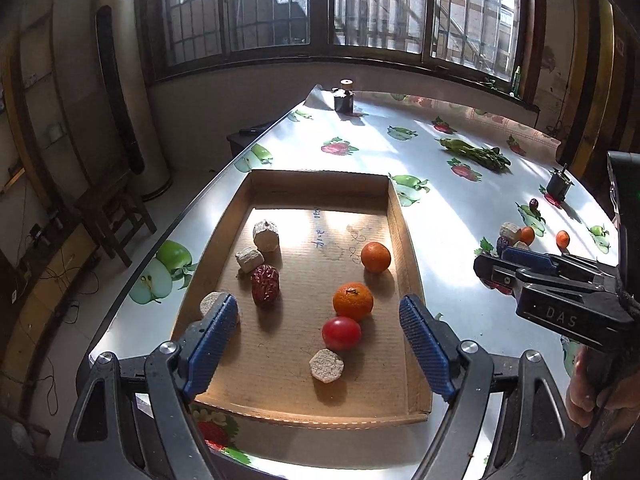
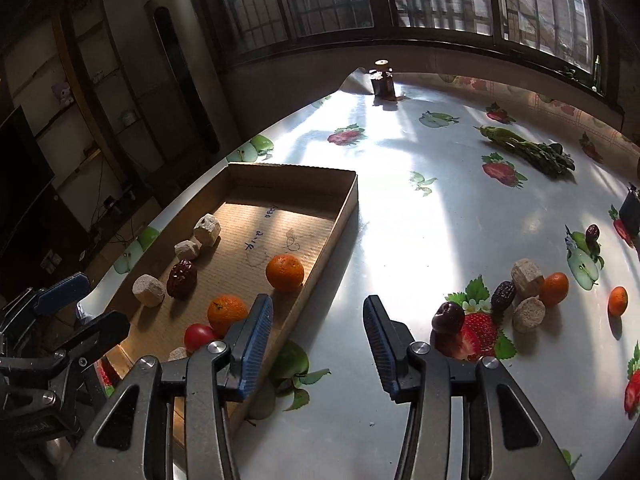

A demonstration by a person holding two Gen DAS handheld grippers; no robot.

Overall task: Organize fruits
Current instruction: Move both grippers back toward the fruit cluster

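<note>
From the left wrist, the left claw hangs wide open and empty over the cardboard tray with two oranges, while from the right wrist the right claw is open and empty over the desk, beside more fruit.

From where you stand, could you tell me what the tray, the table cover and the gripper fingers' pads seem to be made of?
Tray: brown corrugated cardboard, matt; fine ribs run across its floor and there is pen writing on it.
Table cover: probably glossy plastic or oilcloth; it mirrors the window light and carries printed fruit.
Pads on the fingers: blue and finely ridged, likely rubber or soft plastic, on black frames.
</note>
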